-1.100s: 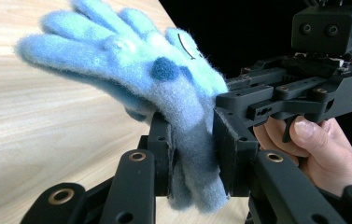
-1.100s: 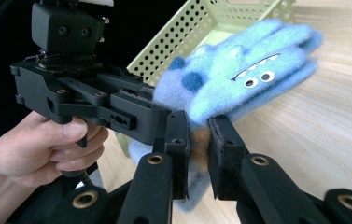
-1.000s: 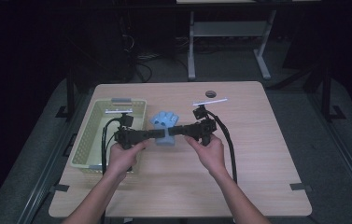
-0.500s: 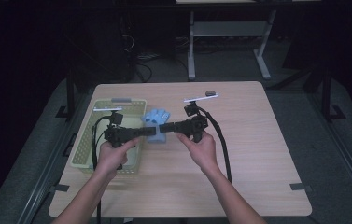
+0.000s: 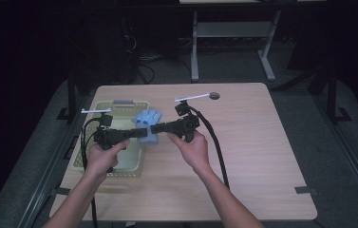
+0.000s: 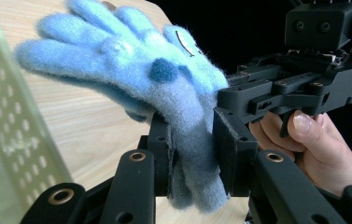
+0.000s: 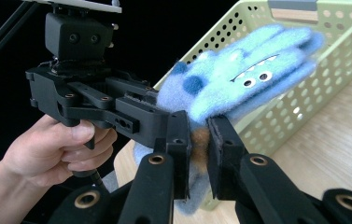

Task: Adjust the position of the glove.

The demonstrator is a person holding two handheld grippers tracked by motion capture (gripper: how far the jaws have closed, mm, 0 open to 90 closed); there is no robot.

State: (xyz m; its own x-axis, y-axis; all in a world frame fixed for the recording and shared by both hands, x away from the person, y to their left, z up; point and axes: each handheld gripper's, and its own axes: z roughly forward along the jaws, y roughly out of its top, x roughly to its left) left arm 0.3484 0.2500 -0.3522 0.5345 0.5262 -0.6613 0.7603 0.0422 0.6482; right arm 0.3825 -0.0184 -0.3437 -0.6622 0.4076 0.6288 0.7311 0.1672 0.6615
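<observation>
Both tongs clamp one blue glove at the frame's centre-left, above the bench (image 5: 243, 142).
The high view shows the basket (image 5: 91, 164) lower left; the left tongs (image 6: 190, 154) pinch the blue glove (image 6: 164, 79) at its cuff; the right tongs (image 7: 198, 154) view alone reveals its googly-eyed face.

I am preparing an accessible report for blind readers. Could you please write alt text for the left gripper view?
A fuzzy blue glove is clamped at its cuff between the left gripper's two black jaws, its fingers pointing up and left over a wooden table. At right, a hand holds the right gripper; a pale green perforated basket wall stands at left.
</observation>
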